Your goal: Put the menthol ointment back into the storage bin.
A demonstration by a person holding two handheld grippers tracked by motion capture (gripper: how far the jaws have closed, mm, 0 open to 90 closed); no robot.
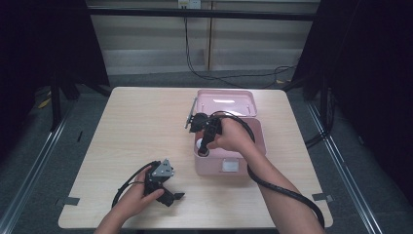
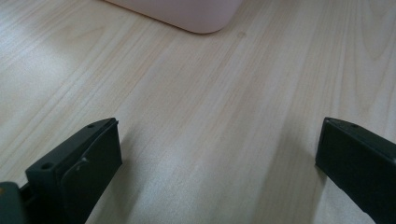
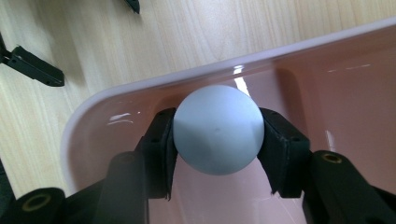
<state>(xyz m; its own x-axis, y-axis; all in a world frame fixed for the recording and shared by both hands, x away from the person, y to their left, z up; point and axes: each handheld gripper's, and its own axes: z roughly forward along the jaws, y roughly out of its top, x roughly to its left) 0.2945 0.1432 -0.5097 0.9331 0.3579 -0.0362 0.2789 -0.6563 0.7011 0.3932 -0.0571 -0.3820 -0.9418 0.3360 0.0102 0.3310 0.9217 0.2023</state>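
Pale-blue ball (image 3: 218,129) unmarked; white label (image 1: 230,166) on pink box (image 1: 253,146) unreadable.

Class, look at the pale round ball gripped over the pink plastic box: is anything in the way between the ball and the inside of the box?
Nothing visible. The right gripper holds the pale grey-blue round ball just inside the rim of the open pink plastic box, whose lid is swung back. What shows of the pink interior below is bare.
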